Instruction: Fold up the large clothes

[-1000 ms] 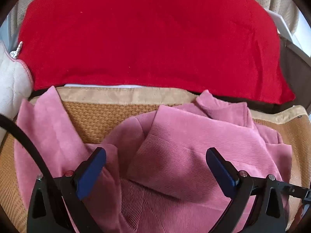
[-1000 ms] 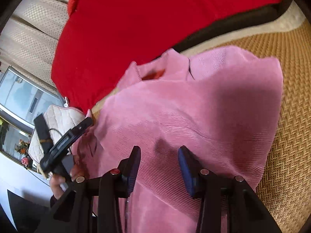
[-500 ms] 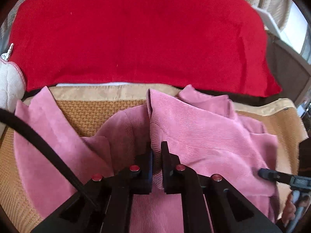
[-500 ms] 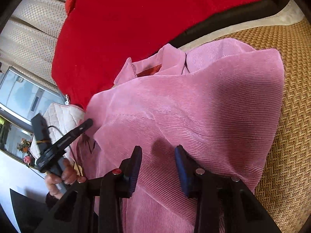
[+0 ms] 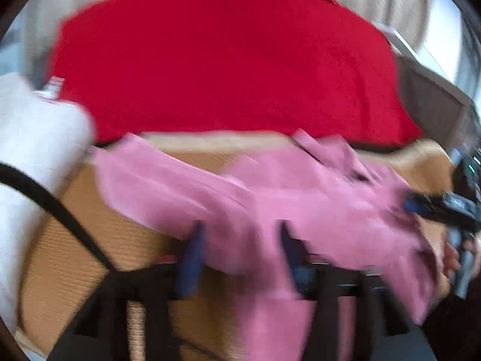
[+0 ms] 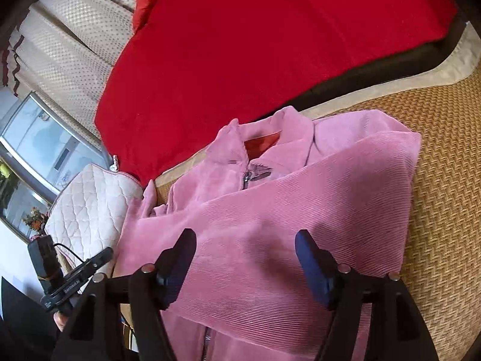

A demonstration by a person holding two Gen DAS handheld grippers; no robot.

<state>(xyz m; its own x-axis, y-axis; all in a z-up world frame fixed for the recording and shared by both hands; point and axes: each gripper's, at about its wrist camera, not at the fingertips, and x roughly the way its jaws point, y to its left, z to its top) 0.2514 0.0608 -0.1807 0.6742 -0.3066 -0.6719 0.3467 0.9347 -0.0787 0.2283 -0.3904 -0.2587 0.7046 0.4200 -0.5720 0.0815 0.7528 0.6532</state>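
Observation:
A pink corduroy jacket (image 6: 300,198) lies on the woven mat (image 6: 445,156), collar and zip (image 6: 247,178) towards the red cover. A ribbed sleeve is folded slantwise across its front. My right gripper (image 6: 246,258) hovers over the jacket's middle; its jaws are opening and nothing is between the blue pads. The left wrist view is blurred by motion. In it my left gripper (image 5: 240,252) is at the jacket's (image 5: 315,198) near edge, jaws opening, with pink cloth lying loose between the fingers. The right gripper's blue tip (image 5: 415,203) shows at the jacket's right end.
A large red cover (image 6: 270,54) fills the back, with a dark edge below it. A white quilted cushion (image 6: 90,207) sits at the left end of the mat. Pale curtains (image 6: 69,42) and a window (image 6: 45,144) lie beyond. A hand (image 5: 451,258) holds the right tool.
My left gripper shut on a fold of pink cloth, then its jaws parted as it swung away. The right jaws widened and the jacket's collar and zip came into view.

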